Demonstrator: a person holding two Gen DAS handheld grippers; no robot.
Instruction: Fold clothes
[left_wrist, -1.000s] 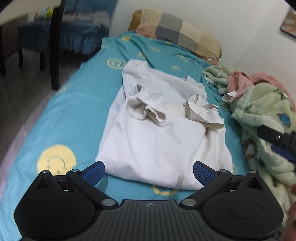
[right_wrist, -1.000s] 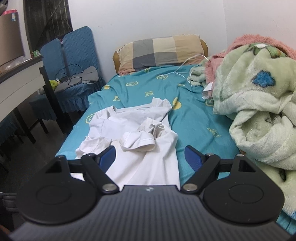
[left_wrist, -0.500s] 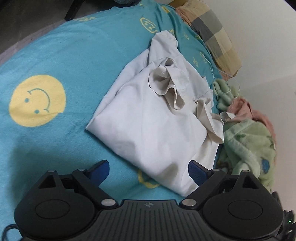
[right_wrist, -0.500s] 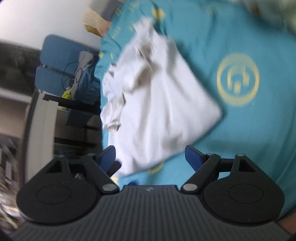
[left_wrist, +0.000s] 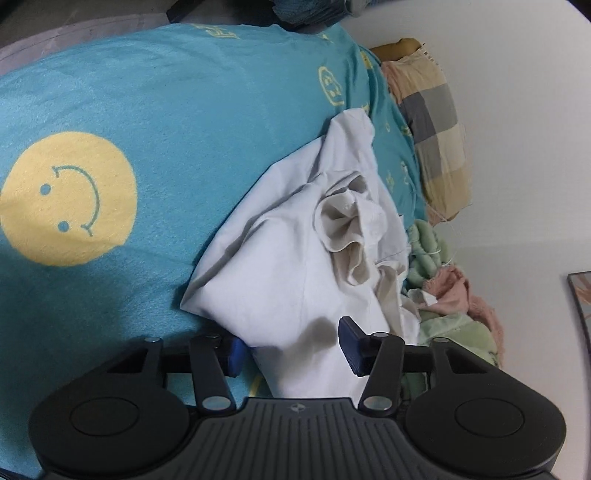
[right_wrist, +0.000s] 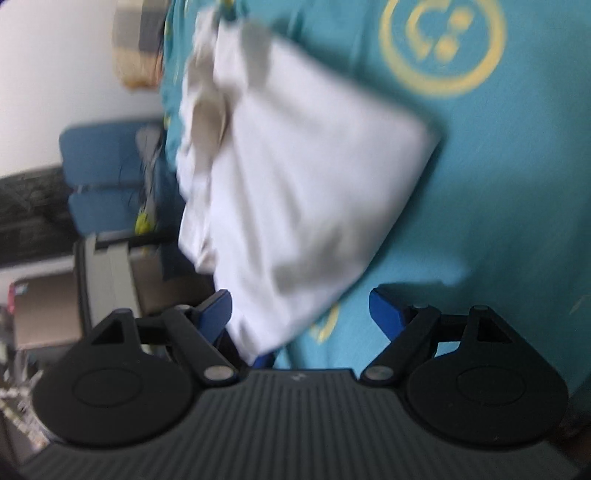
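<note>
White shirt lies rumpled on the teal bedsheet, sleeves bunched on top.

Left gripper: jaws partly open, straddling the shirt's near hem, cloth between the pads, not clamped. Right gripper: jaws wide apart over the shirt's near corner, holding nothing; view blurred. Checked pillow beyond the shirt.

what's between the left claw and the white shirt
Nothing visible. The left claw is open and already straddles the near edge of the white shirt on the blue bedsheet, with no other thing between them.
</note>
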